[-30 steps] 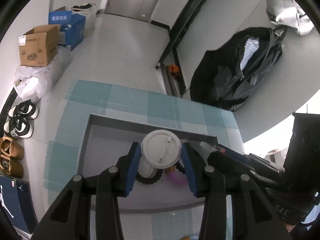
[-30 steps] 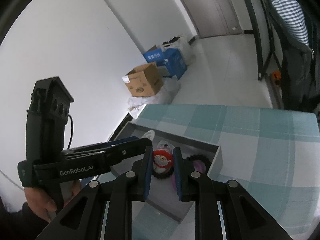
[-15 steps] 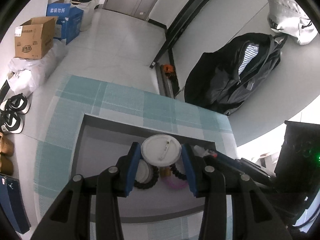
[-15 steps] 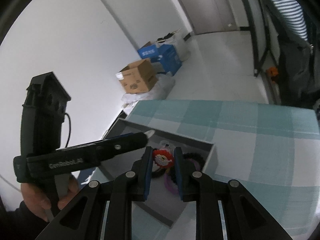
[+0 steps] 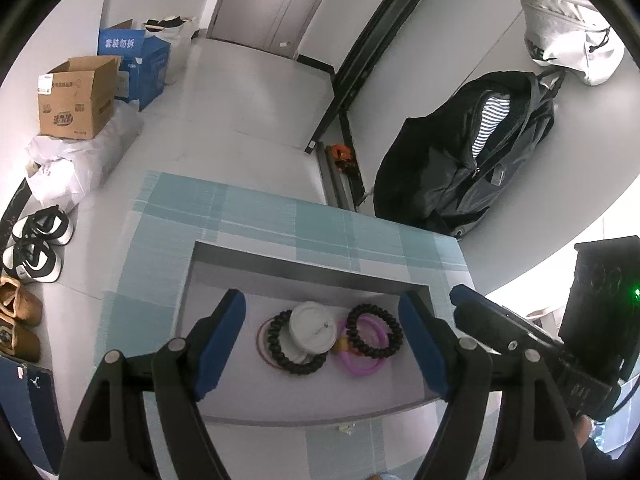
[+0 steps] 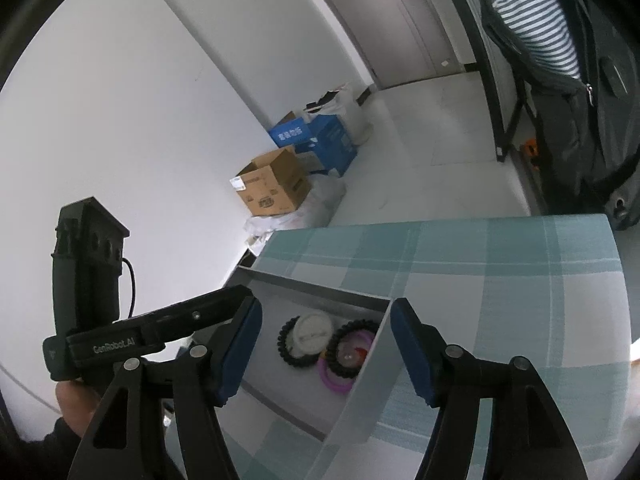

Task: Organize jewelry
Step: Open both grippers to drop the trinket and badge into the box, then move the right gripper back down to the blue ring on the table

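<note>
Both tongs have just sprung apart and grasp nothing: left tongs (image 5: 322,338) and right tongs (image 6: 326,346) hover over the grey tray (image 5: 304,272). The badge (image 5: 313,326), black coils (image 5: 374,332) and pink ring (image 5: 362,364) lie heaped by its right wall, dropped there together. The tray's left half is open; the checked table (image 6: 500,280) runs bare to its edge.

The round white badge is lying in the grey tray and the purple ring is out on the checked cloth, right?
Not quite. The purple ring is inside the grey tray too, right next to the round white badge, under a black coil band. The left wrist view shows it. The badge part is right.
</note>
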{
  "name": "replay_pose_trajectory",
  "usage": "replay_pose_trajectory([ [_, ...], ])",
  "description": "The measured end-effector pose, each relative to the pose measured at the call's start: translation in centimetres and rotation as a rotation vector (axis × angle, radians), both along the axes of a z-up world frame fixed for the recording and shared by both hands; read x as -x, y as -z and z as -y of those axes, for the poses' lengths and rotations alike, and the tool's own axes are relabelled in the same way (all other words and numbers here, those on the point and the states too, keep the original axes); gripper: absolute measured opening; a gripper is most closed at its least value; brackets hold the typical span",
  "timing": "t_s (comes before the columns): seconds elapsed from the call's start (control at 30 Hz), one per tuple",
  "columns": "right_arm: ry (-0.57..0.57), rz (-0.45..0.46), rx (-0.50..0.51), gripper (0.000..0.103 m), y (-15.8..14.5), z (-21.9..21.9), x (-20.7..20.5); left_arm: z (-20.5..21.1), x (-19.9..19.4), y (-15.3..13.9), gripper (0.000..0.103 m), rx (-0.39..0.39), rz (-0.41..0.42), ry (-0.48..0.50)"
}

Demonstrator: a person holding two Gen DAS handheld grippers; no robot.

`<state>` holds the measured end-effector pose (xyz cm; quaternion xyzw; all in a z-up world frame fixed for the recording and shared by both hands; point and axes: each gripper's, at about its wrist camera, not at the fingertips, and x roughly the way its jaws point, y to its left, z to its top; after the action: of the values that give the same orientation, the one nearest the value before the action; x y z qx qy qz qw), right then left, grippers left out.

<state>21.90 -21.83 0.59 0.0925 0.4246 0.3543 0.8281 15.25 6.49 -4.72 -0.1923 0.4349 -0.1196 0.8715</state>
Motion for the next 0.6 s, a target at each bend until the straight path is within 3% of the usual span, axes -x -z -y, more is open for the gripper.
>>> replay_pose_trajectory([
  [0.1,0.023,0.012,0.001,0.074,-0.3,0.7,0.3,-0.1,0.9,-0.4,0.075,-0.043,0.03,-0.029],
  [0.33,0.079,0.04,-0.037,0.086,-1.6,2.6,2.4,-0.1,3.0,-0.9,0.075,-0.062,0.066,-0.062],
  [0.6,0.108,0.07,-0.02,0.1,-2.3,4.2,5.6,1.4,6.3,-1.2,0.075,-0.183,0.089,-0.094],
])
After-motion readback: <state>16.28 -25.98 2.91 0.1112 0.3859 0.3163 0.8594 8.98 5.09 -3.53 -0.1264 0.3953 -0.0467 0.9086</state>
